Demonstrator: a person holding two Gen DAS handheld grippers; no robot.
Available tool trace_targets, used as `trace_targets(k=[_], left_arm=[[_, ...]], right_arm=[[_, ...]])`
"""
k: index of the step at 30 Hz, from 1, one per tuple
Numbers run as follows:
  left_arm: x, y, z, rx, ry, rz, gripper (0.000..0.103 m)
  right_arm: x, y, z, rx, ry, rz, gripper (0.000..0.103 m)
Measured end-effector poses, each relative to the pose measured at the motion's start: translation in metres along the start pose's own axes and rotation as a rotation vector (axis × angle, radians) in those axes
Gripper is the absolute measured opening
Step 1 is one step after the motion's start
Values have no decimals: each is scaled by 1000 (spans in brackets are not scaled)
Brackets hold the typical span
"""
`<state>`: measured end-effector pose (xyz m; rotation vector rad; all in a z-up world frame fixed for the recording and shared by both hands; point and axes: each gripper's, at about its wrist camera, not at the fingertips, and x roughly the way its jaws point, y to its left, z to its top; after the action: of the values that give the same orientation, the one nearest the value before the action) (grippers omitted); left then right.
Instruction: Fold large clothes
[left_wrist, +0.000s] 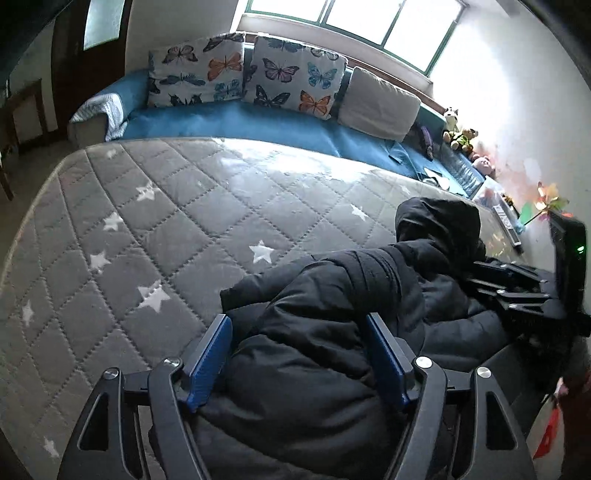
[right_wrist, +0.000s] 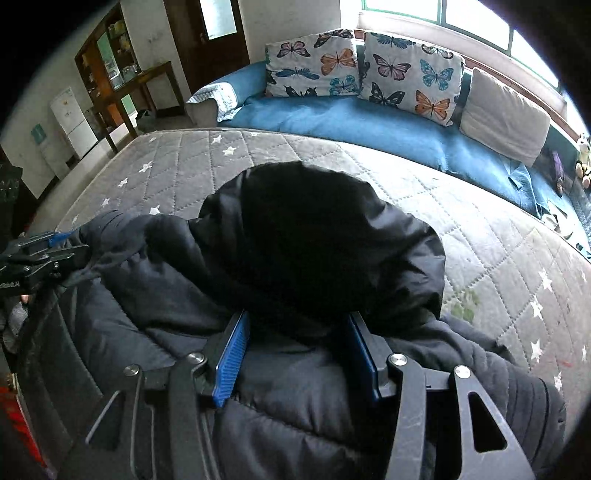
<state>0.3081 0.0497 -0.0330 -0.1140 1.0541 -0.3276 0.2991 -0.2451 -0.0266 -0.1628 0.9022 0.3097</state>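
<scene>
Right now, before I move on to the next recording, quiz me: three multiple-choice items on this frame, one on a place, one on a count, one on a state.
1. Where does the black jacket lie?
A. on the grey star-quilted mattress
B. on the blue sofa
C. on the floor

2. How many butterfly cushions lean along the sofa back?
A. one
B. two
C. four

3. How do the left gripper jaws stand?
A. shut tight on nothing
B. apart, with jacket fabric between them
C. clamped on a cushion

Answers:
1 A: quilt with white stars shows around the jacket in both views.
2 B: two butterfly prints sit beside one plain beige cushion.
3 B: the blue pads stand wide, padded fabric bulging between.
</scene>
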Motion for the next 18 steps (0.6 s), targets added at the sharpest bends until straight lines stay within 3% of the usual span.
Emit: trace_targets(k=[3,12,18], left_arm=[[-24,-13,-2,45,-42,49,78],[-104,-40,-33,41,-170,35,77],[-114,-51,-67,26,-141,13,78]], right_arm=[[-27,9,-5,-17,-27,-12,58],[-105,-5,-58,-64,-45,-64,59],[-115,-43,-93,27,-17,-126,59]])
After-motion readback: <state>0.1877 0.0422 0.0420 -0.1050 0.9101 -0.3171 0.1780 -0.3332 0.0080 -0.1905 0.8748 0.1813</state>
